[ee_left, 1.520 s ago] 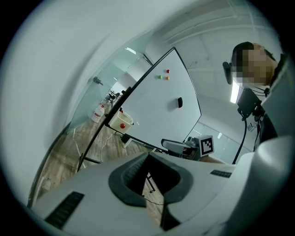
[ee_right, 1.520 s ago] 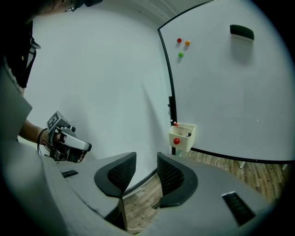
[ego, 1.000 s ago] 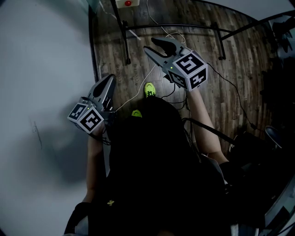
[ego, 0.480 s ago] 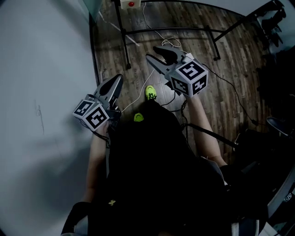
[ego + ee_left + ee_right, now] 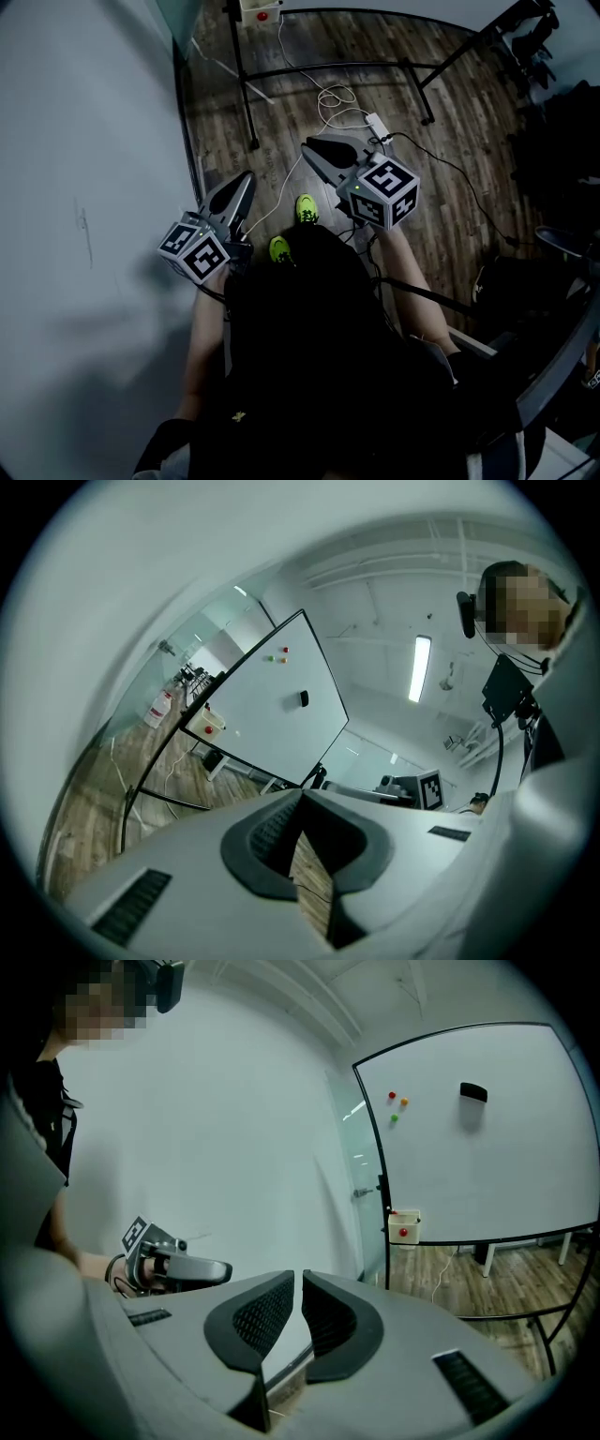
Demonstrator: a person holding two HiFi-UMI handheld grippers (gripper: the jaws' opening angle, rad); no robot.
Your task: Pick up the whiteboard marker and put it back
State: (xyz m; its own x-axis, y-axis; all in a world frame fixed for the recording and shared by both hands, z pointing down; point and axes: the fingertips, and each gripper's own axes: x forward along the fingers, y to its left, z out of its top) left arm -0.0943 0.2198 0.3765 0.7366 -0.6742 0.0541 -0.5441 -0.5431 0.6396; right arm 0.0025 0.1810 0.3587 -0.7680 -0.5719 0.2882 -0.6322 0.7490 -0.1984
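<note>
Whiteboard marker: we cannot find it in any view; only small dark thing [image 5: 473, 1092] high on whiteboard [image 5: 506, 1176], too small to name. Left gripper [image 5: 302, 799], well apart from whiteboard: tips together, nothing between. Right gripper [image 5: 298, 1279], also well apart from whiteboard: jaws just been closing, narrow slit left, empty. We judge marker light, stiff, smooth, prone to roll; grip mid-barrel, crosswise, not cap.

- Head view dim; person's torso [image 5: 319, 356] nearly black, wall [image 5: 84, 141] evenly lit.
- Gripper views brighter; ceiling strip light [image 5: 420, 667] glares.
- Fisheye bending, black vignette corners.
- Left gripper [image 5: 302, 796] close-up slightly soft.
</note>
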